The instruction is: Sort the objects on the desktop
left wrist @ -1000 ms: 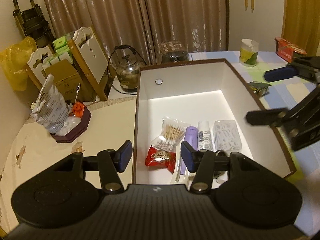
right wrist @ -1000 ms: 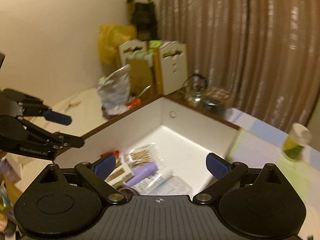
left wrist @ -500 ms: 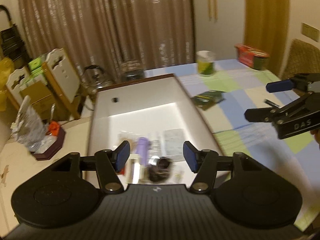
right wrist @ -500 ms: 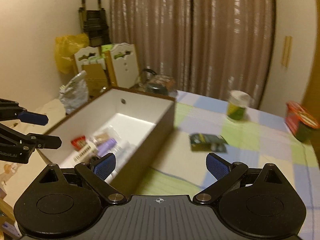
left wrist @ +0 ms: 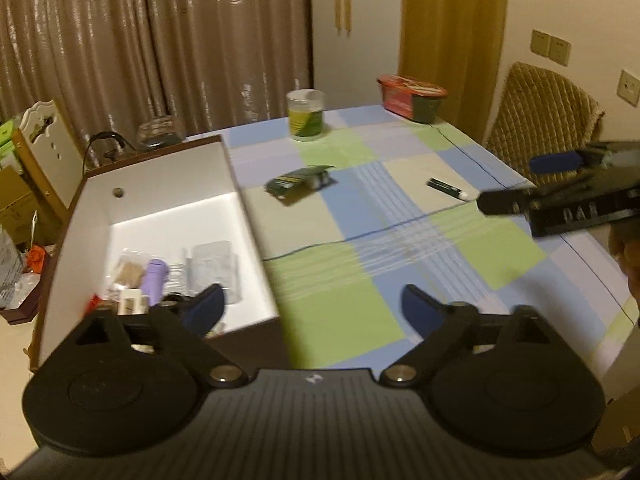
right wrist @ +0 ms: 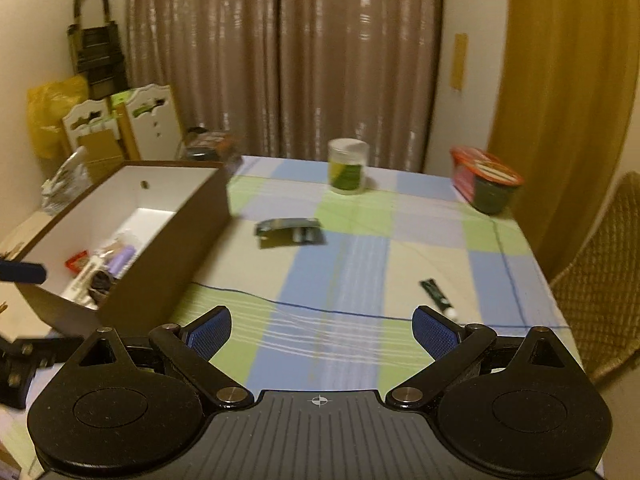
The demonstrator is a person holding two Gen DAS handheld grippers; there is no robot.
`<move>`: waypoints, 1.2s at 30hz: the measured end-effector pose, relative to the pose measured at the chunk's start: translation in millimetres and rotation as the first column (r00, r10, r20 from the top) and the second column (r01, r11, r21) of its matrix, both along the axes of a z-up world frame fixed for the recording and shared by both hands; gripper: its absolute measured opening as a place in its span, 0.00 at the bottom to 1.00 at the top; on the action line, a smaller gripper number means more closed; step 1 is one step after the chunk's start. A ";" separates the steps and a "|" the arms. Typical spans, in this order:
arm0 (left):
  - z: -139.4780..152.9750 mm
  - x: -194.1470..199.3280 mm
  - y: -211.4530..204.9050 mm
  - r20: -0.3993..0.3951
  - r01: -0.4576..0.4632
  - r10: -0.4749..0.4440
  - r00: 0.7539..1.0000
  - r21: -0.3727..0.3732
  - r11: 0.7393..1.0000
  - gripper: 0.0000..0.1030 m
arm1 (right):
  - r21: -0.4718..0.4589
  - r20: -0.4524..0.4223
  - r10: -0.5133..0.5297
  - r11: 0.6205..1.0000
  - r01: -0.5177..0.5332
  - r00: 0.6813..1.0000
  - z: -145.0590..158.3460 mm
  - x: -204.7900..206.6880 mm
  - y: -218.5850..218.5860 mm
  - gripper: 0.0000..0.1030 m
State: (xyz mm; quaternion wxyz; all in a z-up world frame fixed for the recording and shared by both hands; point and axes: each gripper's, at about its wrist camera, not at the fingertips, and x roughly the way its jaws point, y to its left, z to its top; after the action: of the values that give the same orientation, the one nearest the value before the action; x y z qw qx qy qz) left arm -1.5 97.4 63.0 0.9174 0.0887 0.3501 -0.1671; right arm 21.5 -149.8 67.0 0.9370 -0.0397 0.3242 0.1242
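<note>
While both tongs (left wrist: 314, 306) (right wrist: 322, 330) gape (empty), a green packet (right wrist: 289, 232) lies beside the box (right wrist: 168, 236).

Bare checked tablecloth (right wrist: 340, 280) lies open ahead of both grippers. A brown, white-lined cardboard box (right wrist: 172, 240) walls off the left side. On the cloth, well apart, lie a dark green packet (right wrist: 290, 232) and a small dark tube (right wrist: 437, 298).
</note>
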 end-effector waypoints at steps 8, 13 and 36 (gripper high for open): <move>-12.2 2.4 -53.5 -0.053 -0.068 0.067 0.996 -0.020 0.997 0.99 | -0.006 -0.025 0.062 0.998 -0.062 0.998 -10.1 24.5 -53.3 0.96; -18.1 10.8 -93.2 -0.083 -0.170 0.167 0.983 -0.030 0.985 0.99 | 0.007 -0.043 0.121 0.993 -0.121 0.992 -18.6 45.4 -96.0 0.96; -23.2 23.6 -151.5 -0.125 -0.281 0.281 0.952 0.015 0.959 0.99 | 0.039 -0.096 0.114 0.993 -0.111 0.989 -29.9 57.0 -146.8 0.96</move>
State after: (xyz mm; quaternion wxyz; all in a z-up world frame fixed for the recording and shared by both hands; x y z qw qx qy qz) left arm 22.1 -54.2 39.8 0.9082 0.0259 0.4158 -0.0406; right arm 78.5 -296.6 37.1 0.9119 -0.0361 0.3649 0.1842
